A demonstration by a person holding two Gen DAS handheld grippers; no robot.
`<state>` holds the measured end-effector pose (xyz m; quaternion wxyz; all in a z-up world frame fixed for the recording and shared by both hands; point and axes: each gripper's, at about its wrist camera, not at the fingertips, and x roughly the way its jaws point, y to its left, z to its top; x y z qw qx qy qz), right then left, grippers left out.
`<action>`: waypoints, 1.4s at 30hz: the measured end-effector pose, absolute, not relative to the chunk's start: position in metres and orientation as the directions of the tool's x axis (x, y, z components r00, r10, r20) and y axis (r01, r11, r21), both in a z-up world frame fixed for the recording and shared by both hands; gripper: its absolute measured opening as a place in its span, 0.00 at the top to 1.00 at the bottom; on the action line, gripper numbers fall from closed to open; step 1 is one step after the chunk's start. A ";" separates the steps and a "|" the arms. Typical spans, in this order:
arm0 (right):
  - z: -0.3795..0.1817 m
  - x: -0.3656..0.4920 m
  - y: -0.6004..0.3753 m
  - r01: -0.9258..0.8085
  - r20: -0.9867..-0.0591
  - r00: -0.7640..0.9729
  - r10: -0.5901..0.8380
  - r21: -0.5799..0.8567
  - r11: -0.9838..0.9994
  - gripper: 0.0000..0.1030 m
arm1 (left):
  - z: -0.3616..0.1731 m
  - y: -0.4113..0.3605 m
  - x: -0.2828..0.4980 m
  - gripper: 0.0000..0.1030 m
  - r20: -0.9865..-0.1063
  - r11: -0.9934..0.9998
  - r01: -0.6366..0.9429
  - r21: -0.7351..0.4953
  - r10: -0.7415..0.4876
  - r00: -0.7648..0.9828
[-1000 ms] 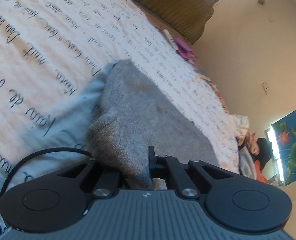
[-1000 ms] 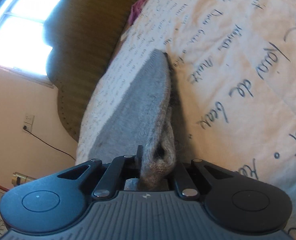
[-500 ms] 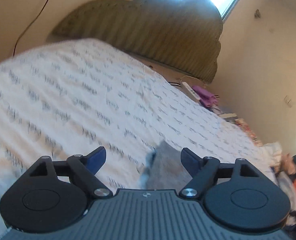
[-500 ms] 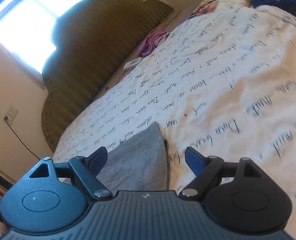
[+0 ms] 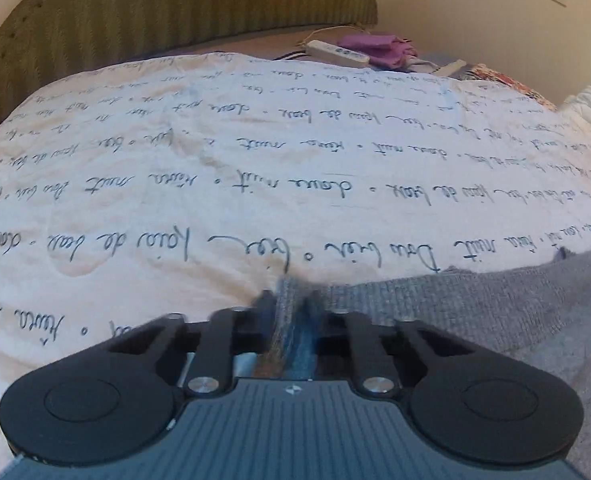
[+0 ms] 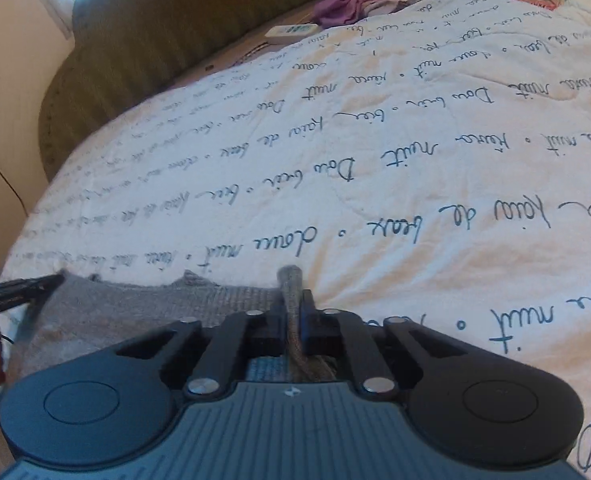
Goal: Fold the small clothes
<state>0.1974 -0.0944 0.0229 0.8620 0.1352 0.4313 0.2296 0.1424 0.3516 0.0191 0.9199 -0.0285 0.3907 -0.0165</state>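
Script-printed bedspread (image 5: 255,152), olive headboard (image 5: 135,12)

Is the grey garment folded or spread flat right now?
Cannot tell. Each gripper, left and right, pinches an edge of the grey garment on the bedspread; most of it is out of view.

The white bedspread (image 5: 255,152) carries rows of dark cursive script, seen upside down; "de" and "nuit" seem readable, the other words uncertain.

Both wrist cameras sit low and close over the bed (image 5: 255,152), facing the headboard (image 6: 143,40) at 12 o'clock.
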 end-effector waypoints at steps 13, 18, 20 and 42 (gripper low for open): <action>0.013 0.186 -0.121 -0.081 -0.632 0.631 0.450 0.523 0.849 0.60 | 0.034 0.364 0.107 0.76 -0.617 0.994 -0.106 -0.042 0.057 0.785; 0.049 0.131 -0.127 -0.149 -0.510 0.743 0.434 0.506 0.850 0.28 | 0.070 0.399 0.015 0.39 -0.480 0.933 -0.282 -0.224 0.146 0.865; 0.059 0.110 -0.124 -0.193 -0.484 0.737 0.472 0.519 0.833 0.28 | 0.073 0.411 -0.031 0.34 -0.475 0.873 -0.357 -0.332 0.173 0.863; 0.075 0.025 -0.049 -0.375 -0.450 0.555 0.700 0.616 0.693 0.28 | 0.006 0.394 -0.145 0.30 -0.520 0.375 -0.404 -0.834 -0.289 0.804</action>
